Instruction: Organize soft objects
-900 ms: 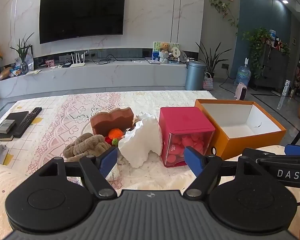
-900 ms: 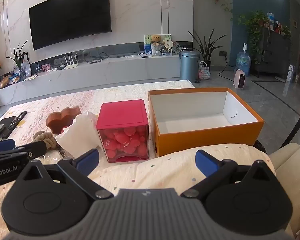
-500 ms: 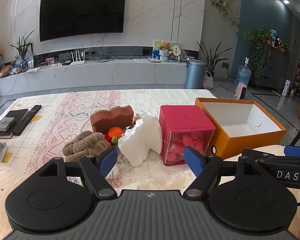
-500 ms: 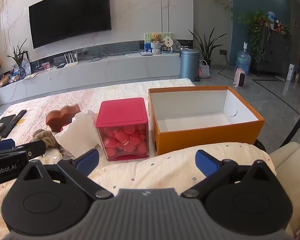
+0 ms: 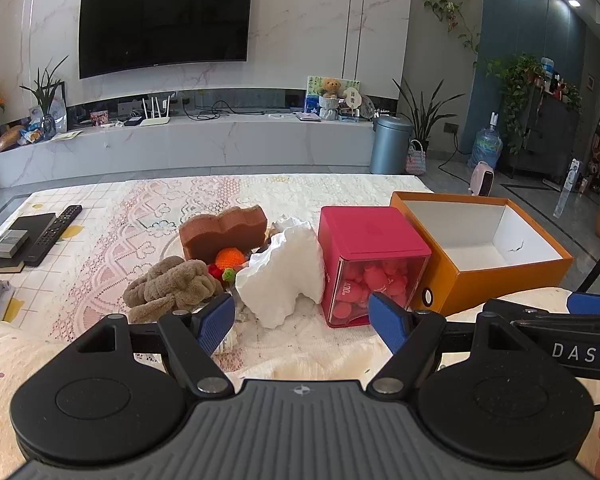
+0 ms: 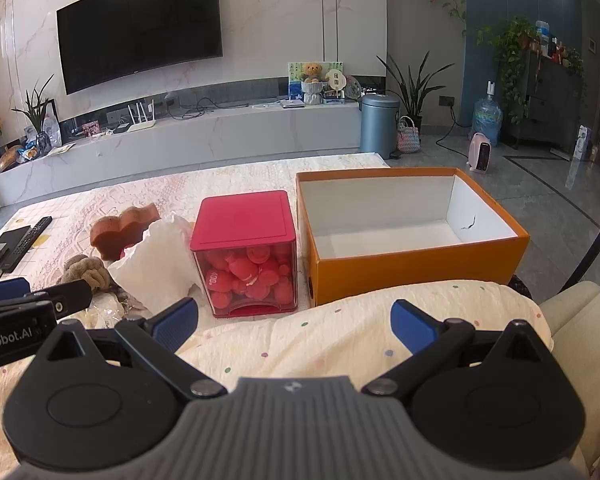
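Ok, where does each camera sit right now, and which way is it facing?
Left wrist: on the left claw, looking forward and down at the brown plush, sponge and white cloth; its own open blue fingers show, with the right claw alongside.
Right wrist: on the right claw, facing the red-lidded box and empty orange box; open fingers show, with the left claw at the left edge.
Shared: both boxes, the soft pile, the TV.
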Demonstrator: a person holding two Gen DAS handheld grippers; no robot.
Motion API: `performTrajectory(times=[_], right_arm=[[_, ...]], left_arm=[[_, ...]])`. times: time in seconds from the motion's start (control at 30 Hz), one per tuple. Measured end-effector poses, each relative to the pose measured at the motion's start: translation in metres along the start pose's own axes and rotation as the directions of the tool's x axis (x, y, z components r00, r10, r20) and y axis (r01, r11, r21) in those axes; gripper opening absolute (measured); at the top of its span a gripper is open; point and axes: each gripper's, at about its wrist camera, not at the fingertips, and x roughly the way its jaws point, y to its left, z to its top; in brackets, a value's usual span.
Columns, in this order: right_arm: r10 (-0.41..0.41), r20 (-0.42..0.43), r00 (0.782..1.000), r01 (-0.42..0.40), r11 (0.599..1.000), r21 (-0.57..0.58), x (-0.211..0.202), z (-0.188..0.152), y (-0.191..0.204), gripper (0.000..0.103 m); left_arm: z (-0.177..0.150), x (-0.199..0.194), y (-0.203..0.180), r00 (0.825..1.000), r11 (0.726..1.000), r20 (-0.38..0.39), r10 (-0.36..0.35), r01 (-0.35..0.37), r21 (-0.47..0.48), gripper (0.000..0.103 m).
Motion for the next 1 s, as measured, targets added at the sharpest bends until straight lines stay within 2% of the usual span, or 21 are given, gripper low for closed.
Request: performTrajectory(times=[1.0], right_arm=[[-0.006,-0.016,1.0,0.006,1.0,0.005,0.0017,-0.0014,-0.0011,0.1]], left_arm=[[0.0022,0.0008,-0.0007,1.0,1.0,-0.024,-0.012,0.012,-0.005,0.089]])
